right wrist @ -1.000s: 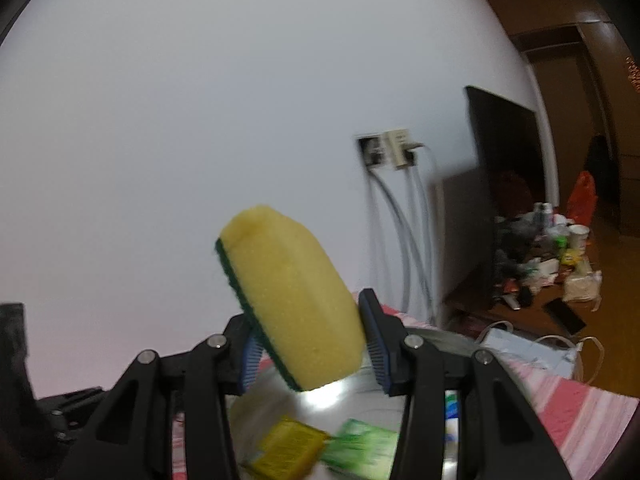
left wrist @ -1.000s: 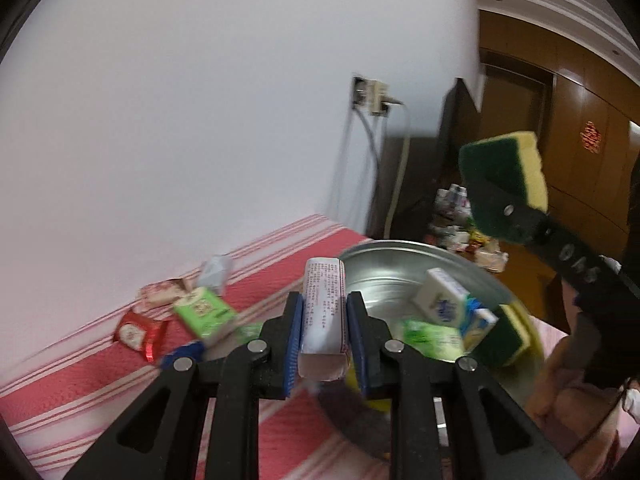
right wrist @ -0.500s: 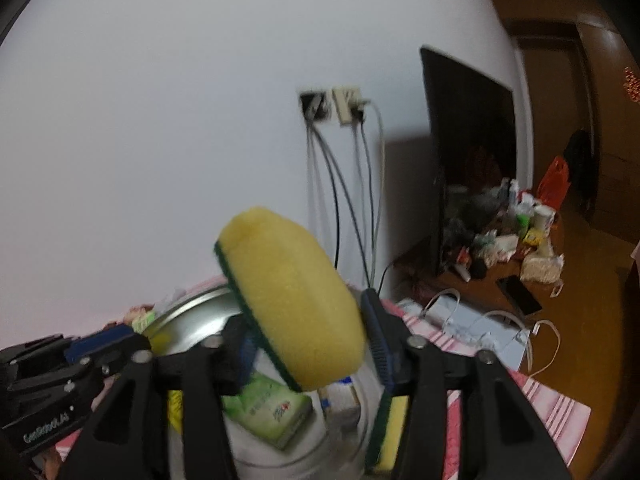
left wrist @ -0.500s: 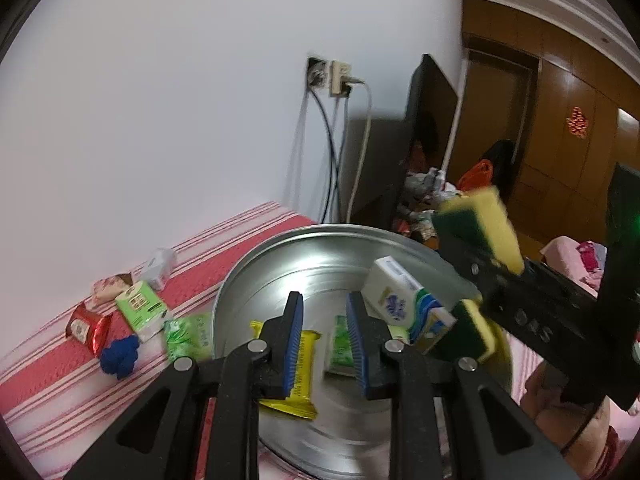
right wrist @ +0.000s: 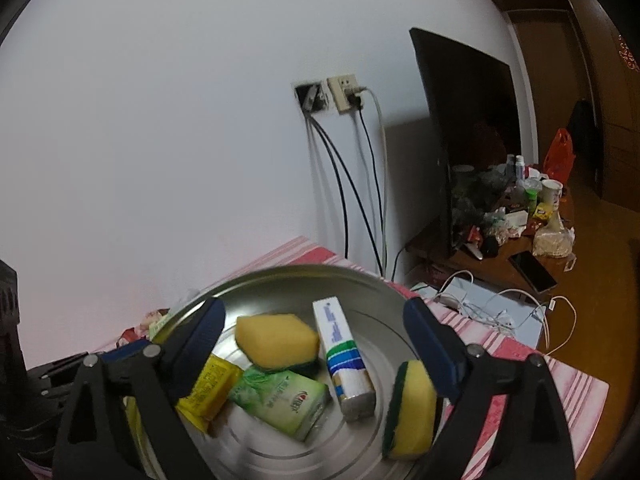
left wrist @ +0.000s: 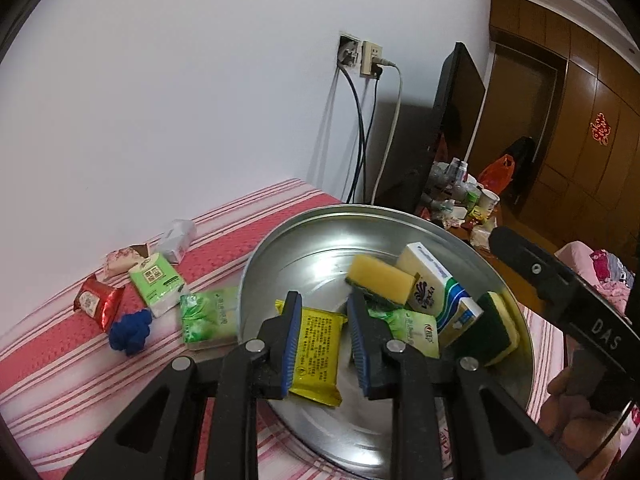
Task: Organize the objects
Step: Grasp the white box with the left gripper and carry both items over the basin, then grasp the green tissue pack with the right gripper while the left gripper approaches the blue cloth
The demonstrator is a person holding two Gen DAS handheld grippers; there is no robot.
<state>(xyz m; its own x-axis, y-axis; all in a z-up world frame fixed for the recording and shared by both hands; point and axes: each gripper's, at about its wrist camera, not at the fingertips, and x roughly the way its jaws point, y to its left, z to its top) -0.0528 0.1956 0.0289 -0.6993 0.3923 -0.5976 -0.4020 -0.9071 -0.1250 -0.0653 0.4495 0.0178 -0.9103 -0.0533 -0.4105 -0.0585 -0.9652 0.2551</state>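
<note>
Both tools now empty; sponge (right wrist: 276, 342) dropped into basin (right wrist: 360, 284).

White wall (right wrist: 160, 120) with socket (right wrist: 340, 94) and cables, black TV (right wrist: 468, 120), cluttered low wooden table (right wrist: 516, 256), brown wardrobe doors (left wrist: 560, 120).

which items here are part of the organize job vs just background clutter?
Job items:
- metal basin, holding two sponges, yellow packet, green tissue pack, white box
- loose packets and blue knot on the striped cloth

Background:
- TV
- wall socket and cables
- cluttered side table
</note>
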